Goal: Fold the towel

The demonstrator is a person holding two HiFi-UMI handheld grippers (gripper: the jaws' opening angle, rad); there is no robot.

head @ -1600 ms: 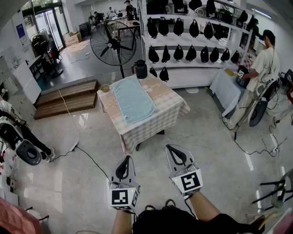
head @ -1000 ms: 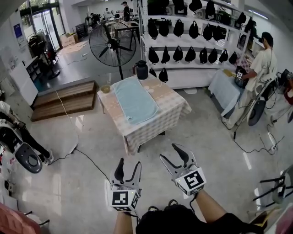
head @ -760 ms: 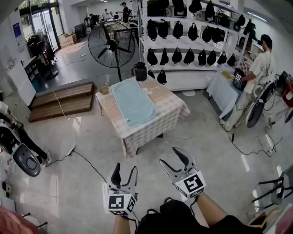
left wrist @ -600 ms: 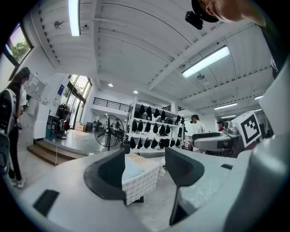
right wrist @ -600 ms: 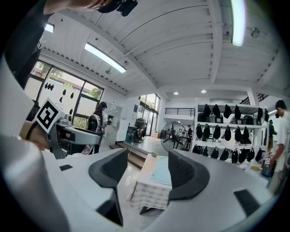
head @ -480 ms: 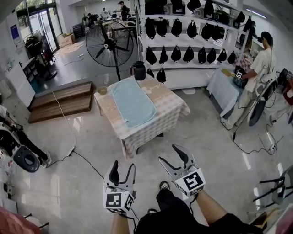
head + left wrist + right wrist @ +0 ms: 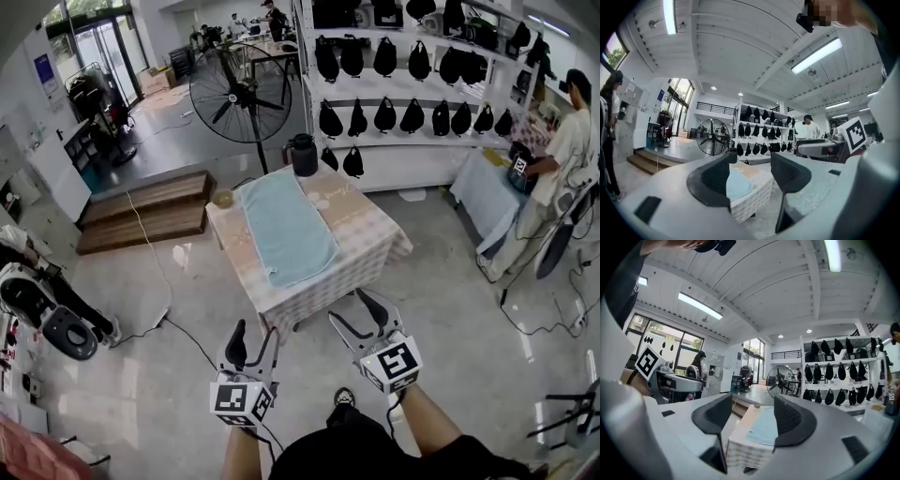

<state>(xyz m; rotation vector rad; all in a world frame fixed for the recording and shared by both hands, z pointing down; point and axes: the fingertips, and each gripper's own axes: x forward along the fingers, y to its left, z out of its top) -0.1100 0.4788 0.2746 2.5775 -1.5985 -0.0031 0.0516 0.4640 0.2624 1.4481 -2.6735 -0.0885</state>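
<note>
A light blue towel (image 7: 286,230) lies flat and spread lengthwise on a table with a checked cloth (image 7: 367,236), some way ahead of me. Both grippers are held level over the floor, short of the table and touching nothing. My left gripper (image 7: 253,339) is open and empty; in the left gripper view (image 7: 751,161) the towel (image 7: 737,183) shows between its jaws, far off. My right gripper (image 7: 355,311) stands open wide and empty; in the right gripper view (image 7: 752,404) the towel (image 7: 764,425) and table (image 7: 743,448) lie ahead.
On the table's far end stand a black jug (image 7: 303,155) and a small bowl (image 7: 223,199). Behind are a large floor fan (image 7: 236,86), shelves of black bags (image 7: 412,112) and wooden steps (image 7: 145,211). A person (image 7: 572,150) stands by a side table at right. A cable (image 7: 178,323) crosses the floor.
Both grippers' jaws opened, from nearly shut at the earliest frame. I have moved toward the table with both grippers; the table and towel now look nearer and larger.
</note>
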